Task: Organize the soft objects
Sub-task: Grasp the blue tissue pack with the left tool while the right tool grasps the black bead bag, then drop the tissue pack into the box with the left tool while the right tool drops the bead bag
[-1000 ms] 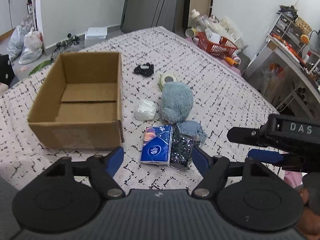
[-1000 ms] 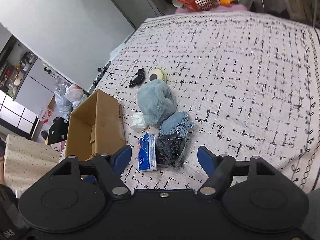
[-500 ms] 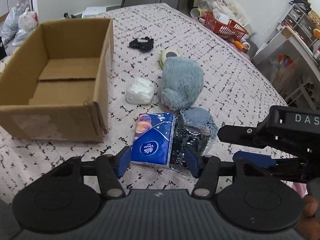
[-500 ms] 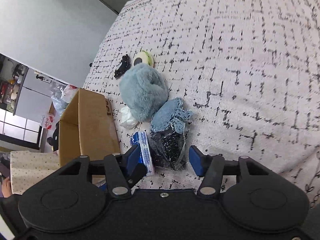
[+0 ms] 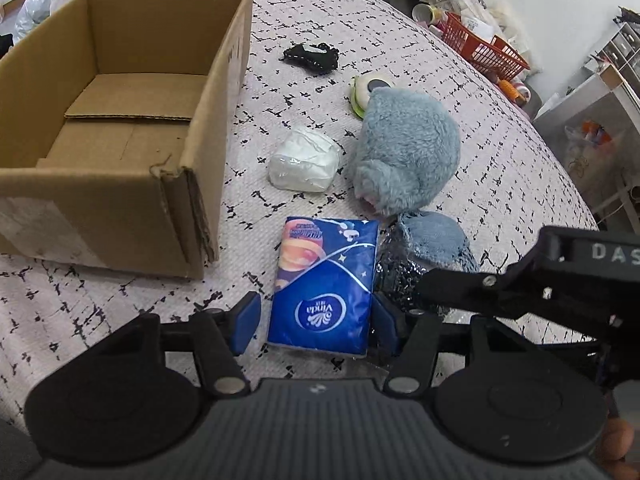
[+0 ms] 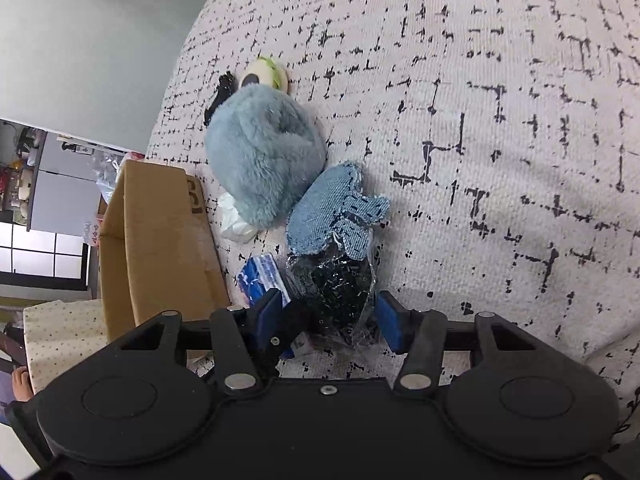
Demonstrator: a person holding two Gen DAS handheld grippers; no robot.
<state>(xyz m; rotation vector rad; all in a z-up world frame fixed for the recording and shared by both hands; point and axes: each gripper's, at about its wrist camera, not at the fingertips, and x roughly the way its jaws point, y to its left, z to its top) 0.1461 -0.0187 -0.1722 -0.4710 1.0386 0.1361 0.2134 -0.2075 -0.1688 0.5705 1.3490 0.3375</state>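
Observation:
A blue tissue pack (image 5: 324,280) lies on the patterned cloth. My left gripper (image 5: 316,318) is open with its fingers on either side of the pack's near end. Beside it lies a black shiny bag (image 6: 334,292), and my right gripper (image 6: 328,320) is open around that bag's near end. A blue denim piece (image 6: 332,212) lies behind the bag. A fluffy blue plush (image 5: 404,156), a white soft bundle (image 5: 304,160), a round green-and-white toy (image 5: 370,90) and a black cloth (image 5: 312,56) lie farther off. An open, empty cardboard box (image 5: 120,120) stands at the left.
A red basket (image 5: 480,48) with bottles and jars stands at the table's far right edge. Shelves (image 5: 600,92) stand beyond the right edge. Plastic bags (image 5: 44,4) lie on the floor behind the box.
Both grippers have moved down and forward. The left one now straddles the tissue pack and the right one straddles the black bag. Both have narrowed a little.

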